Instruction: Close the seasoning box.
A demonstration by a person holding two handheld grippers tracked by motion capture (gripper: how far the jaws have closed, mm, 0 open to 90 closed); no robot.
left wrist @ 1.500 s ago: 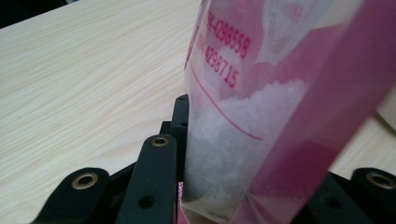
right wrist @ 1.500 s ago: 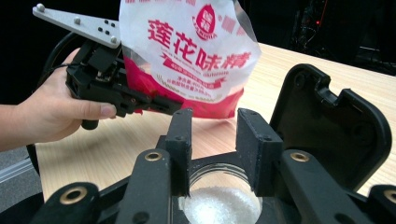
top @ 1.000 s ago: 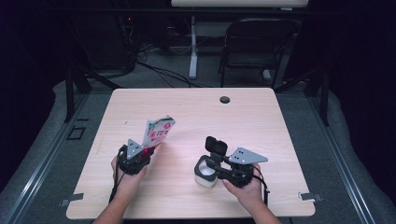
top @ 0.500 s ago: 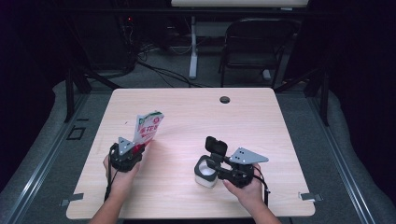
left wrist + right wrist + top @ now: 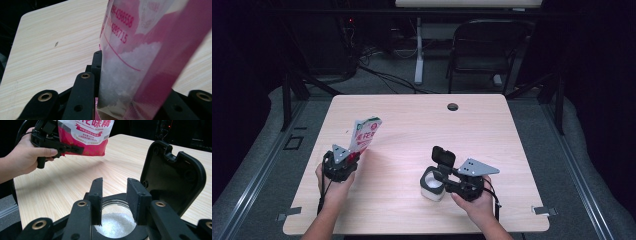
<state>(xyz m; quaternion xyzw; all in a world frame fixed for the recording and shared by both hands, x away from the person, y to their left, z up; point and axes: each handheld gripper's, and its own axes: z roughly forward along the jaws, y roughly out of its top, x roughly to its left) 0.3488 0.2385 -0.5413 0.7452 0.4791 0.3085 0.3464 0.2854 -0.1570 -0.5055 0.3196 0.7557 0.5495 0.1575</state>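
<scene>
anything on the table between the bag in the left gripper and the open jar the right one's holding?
Nothing visible. The stretch of table between the bag in the left gripper and the jar in the right gripper is bare. The jar's flip lid stands open on its far side, off that line.

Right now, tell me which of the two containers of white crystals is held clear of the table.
The red-and-white pouch, clamped in the left claw, is up off the table. The round jar, with its black lid flipped open, stands on the tabletop in the right claw.
</scene>
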